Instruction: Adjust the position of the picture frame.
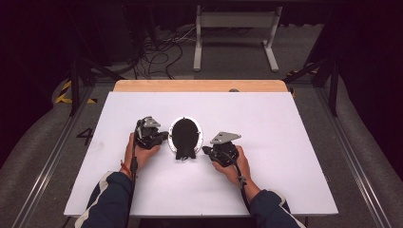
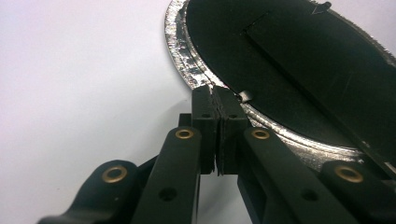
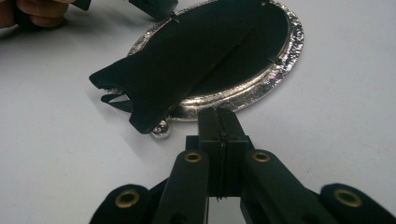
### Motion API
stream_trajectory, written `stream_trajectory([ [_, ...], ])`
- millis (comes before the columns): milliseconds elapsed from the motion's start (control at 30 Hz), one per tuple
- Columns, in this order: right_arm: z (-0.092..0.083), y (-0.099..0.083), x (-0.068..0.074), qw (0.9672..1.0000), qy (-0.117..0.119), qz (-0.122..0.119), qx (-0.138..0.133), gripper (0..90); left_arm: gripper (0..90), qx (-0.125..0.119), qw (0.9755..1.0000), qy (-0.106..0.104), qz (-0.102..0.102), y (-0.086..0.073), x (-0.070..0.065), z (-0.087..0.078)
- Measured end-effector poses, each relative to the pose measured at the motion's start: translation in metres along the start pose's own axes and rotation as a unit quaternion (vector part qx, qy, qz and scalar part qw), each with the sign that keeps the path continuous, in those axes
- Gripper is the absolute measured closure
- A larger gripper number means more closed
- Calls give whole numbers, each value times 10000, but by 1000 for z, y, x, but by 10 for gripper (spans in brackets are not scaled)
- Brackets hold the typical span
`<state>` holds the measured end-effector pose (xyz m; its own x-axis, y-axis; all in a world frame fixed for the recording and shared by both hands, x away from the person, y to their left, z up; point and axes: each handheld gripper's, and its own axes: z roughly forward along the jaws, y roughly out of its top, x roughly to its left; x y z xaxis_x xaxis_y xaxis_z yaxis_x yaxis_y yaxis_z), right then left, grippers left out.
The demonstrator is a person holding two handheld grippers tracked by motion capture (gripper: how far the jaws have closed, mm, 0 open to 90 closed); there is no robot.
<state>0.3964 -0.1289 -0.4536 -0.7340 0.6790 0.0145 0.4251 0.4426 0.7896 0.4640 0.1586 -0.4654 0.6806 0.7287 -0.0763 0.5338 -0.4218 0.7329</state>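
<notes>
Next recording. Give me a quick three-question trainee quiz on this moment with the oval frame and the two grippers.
1. True or false: the left gripper has its fingers spread wide apart.
2. Where does the silver-rimmed oval frame lie on the white table?
A. between the two grippers
B. at the far right edge
C. under the right hand
3. Fill in: a small silver ____ sits at the frame's edge beside the black stand flap.

Key
1. False. Its fingers are pressed together at the frame's rim; whether they pinch the rim is unclear.
2. A. The right gripper, also shut, sits at the other side.
3. Ball.
</notes>
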Motion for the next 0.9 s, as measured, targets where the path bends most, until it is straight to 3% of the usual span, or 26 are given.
stream_trajectory([
  [133, 0, 3, 2, 10000, 52, -2, -40, 900, 897, 20, 9997, -223, 51, 1, -6, 3],
  [500, -15, -14, -10, 9998, -40, 48, 210, 900, 899, 26, 9991, -345, 233, 9, -25, 12],
  [533, -17, -16, -11, 9997, -58, 42, 227, 900, 900, 11, 9991, -386, 153, 9, -27, 13],
  [667, -24, -21, -12, 9996, -51, 24, 276, 900, 900, 29, 9982, -464, 368, 12, -37, 17],
  [900, -36, -27, -12, 9994, -37, -21, 335, 900, 900, 33, 9972, -552, 502, 16, -53, 23],
])
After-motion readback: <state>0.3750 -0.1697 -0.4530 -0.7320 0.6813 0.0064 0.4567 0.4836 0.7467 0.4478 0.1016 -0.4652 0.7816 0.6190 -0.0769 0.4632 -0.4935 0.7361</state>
